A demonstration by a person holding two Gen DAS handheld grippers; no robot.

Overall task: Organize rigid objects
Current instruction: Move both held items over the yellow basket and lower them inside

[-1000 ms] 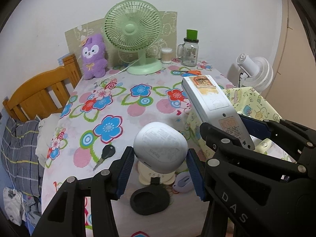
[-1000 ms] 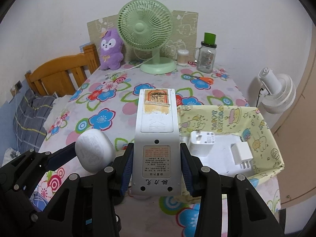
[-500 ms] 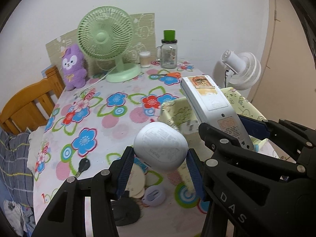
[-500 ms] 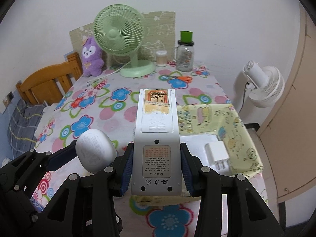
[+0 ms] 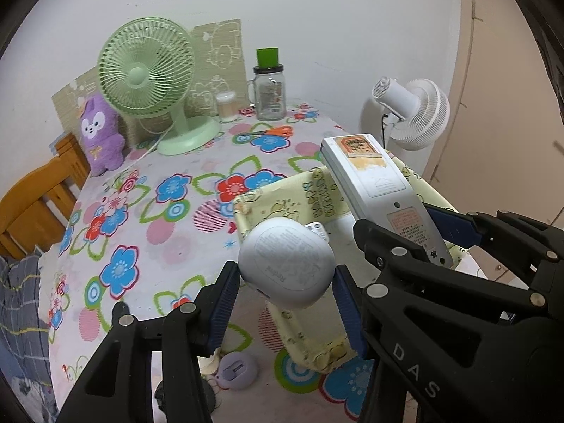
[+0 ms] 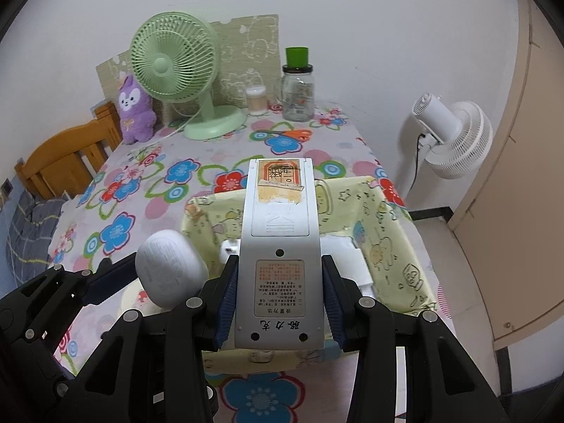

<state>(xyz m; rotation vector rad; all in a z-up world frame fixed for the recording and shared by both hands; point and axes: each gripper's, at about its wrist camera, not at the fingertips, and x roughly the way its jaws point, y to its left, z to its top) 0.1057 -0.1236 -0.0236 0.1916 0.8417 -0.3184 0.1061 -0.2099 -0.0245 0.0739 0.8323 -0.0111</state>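
White remote (image 6: 280,246) back-side up, clamped between right gripper (image 6: 278,298) pads, held over yellow fabric bin (image 6: 398,225). Round white earbud case (image 5: 286,263) gripped by left gripper (image 5: 286,303), above bin's near-left edge. White chargers (image 6: 347,259) inside bin. Floral tablecloth (image 5: 148,218) below.

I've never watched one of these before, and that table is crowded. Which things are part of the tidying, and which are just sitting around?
Part of the job:
- white case in the left gripper
- remote in the right gripper
- yellow bin with white chargers inside

Just lying about:
- green fan
- purple plush
- jar
- scissors
- white fan
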